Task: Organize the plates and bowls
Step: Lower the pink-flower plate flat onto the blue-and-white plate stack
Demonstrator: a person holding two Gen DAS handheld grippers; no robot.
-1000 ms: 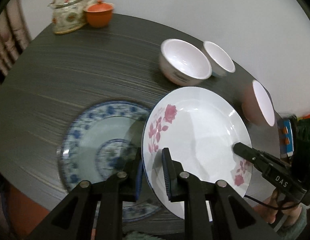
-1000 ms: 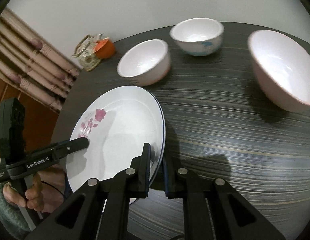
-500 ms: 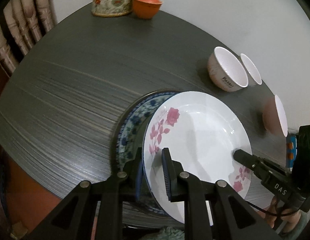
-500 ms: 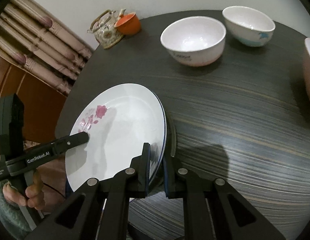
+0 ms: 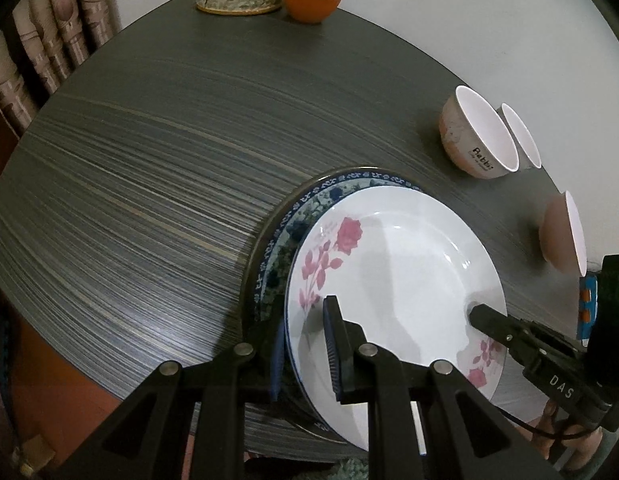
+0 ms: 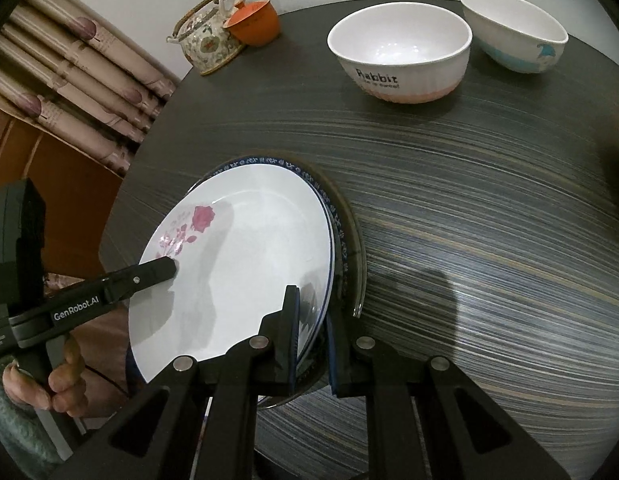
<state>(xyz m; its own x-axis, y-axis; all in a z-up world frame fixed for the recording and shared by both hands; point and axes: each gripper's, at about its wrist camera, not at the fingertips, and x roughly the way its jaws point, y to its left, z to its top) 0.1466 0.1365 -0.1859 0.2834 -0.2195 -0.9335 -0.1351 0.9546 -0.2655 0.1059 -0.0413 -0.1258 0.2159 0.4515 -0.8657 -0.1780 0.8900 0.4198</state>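
Lowered over blue-patterned plate, white rose-printed plate, rim pinched by left gripper and right gripper fingers

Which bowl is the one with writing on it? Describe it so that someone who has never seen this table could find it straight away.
Start at the round dark table and look to its far side, past the stacked plates. Three bowls stand there; the wanted bowl is the one nearest the teapot. Only it has "Rabbit" in black letters on its white side above a pink base; its neighbour has a blue picture.
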